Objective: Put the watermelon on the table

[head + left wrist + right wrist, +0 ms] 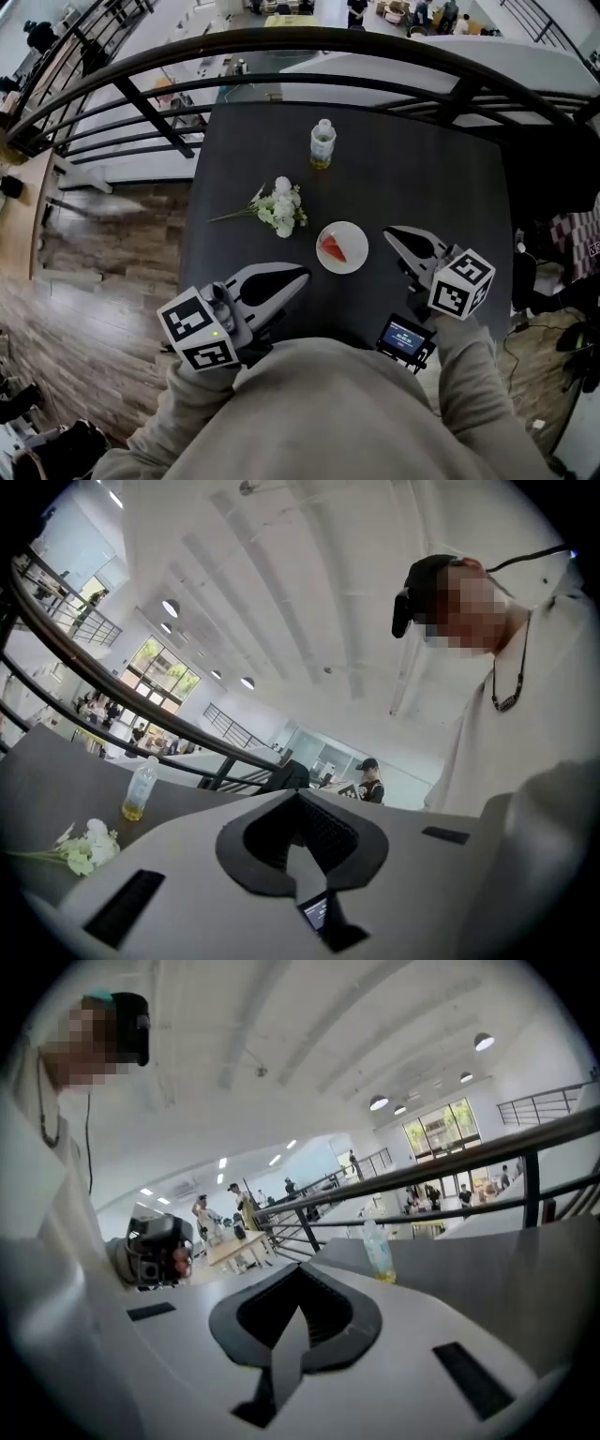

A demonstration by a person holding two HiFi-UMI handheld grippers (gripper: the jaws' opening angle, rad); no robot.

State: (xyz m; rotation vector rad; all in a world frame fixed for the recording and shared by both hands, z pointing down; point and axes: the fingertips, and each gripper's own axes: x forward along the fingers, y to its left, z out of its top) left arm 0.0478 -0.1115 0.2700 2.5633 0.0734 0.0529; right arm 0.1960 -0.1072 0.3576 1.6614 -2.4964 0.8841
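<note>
The bottom edge of the head view, nearest the camera, is filled by the person's grey sweater [328,412].

Directly above it, at lower left, the left gripper [298,275] points toward the frame centre, with its marker cube [199,328] at the rear. The left gripper view shows its two jaws closed tip to tip, with nothing between them.

At lower right, the right gripper [392,232] points up and to the left, with a second marker cube [462,281] behind it. The right gripper view shows its jaws likewise pressed together and empty.

A small device [405,337] with a lit screen sits just below and left of that cube. Whether it rests on the table cannot be determined.

Near the frame centre, between the two gripper tips, a white plate [356,260] lies on the dark table [431,178]. The watermelon slice [332,248], red and wedge-shaped, lies on the plate, slightly left of its middle. Neither gripper touches the plate or the slice. The right gripper's tip is near the plate's right rim, and the left gripper's tip is near its lower left rim.

Farther up and left, clear of the plate, a bunch of white flowers [278,206] with green stems lies flat on the table.

Above that, near the table's far edge, a clear bottle [322,143] stands upright with yellowish liquid in its lower part.

Beyond the table, a black railing [281,42] curves across the upper frame. A wooden floor [103,253] occupies the left side. Past the railing lies a lower level with pale surfaces, and its details are too small to resolve.
</note>
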